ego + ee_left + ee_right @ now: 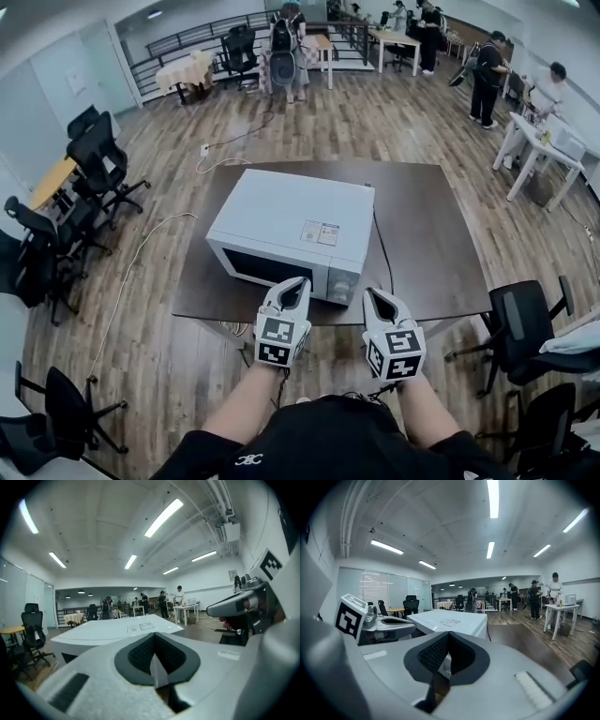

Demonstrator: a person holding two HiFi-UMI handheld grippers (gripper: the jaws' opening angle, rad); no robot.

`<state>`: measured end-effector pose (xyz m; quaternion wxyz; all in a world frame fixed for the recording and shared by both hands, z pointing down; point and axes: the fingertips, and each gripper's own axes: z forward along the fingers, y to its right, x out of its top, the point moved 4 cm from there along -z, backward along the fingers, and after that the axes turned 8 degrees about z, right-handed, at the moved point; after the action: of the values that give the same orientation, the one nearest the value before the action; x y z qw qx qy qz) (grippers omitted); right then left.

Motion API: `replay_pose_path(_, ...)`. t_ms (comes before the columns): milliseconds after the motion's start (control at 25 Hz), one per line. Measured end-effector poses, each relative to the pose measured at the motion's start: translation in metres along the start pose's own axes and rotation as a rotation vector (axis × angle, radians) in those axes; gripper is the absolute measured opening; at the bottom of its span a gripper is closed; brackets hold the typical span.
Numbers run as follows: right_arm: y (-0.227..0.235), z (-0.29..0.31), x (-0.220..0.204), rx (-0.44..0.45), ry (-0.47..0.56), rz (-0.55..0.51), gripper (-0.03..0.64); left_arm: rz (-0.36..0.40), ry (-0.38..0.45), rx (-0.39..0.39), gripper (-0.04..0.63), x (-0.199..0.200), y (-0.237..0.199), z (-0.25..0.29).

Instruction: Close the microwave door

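A white microwave (281, 225) stands on a dark brown table (422, 216), its dark-windowed door (267, 269) lying flush with the front, beside the control panel (345, 284). My left gripper (296, 286) hovers just in front of the door's right end, jaws shut with nothing between them. My right gripper (377, 298) hangs beside it, off the microwave's front right corner, also shut and empty. The left gripper view looks over the shut pads (154, 660) onto the microwave's top (112, 630). In the right gripper view the microwave (450, 620) lies ahead, with the left gripper (389, 623) at the left.
Black office chairs stand at the left (94, 159) and close at the right (525, 328). A white cable (141, 253) runs over the wooden floor to the table. People (289, 47) and white tables (539, 141) are far back in the room.
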<state>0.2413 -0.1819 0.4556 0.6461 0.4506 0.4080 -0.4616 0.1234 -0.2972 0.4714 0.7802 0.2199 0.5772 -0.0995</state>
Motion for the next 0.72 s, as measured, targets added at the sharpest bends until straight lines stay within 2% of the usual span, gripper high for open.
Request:
replay_pose_path(80,-0.011,0.001,0.005,0.010,0.046,-0.011,0.008,-0.010,0.023,0.018,0.006,0.007,-0.002,-0.017)
replay_pose_path(240,-0.036,0.006,0.011,0.057,0.092,-0.012,0.008,-0.079,0.027,0.036,0.008,0.006,-0.008,-0.045)
replay_pose_path(520,-0.077,0.016,-0.001,0.113,0.058,-0.083,0.006,-0.147,-0.022,0.105,0.008,-0.013,-0.027,-0.086)
replay_pose_path(720,-0.093,0.019,-0.001,0.148,0.047,-0.088,0.006,-0.145,-0.024,0.150,0.008,-0.020,-0.032,-0.102)
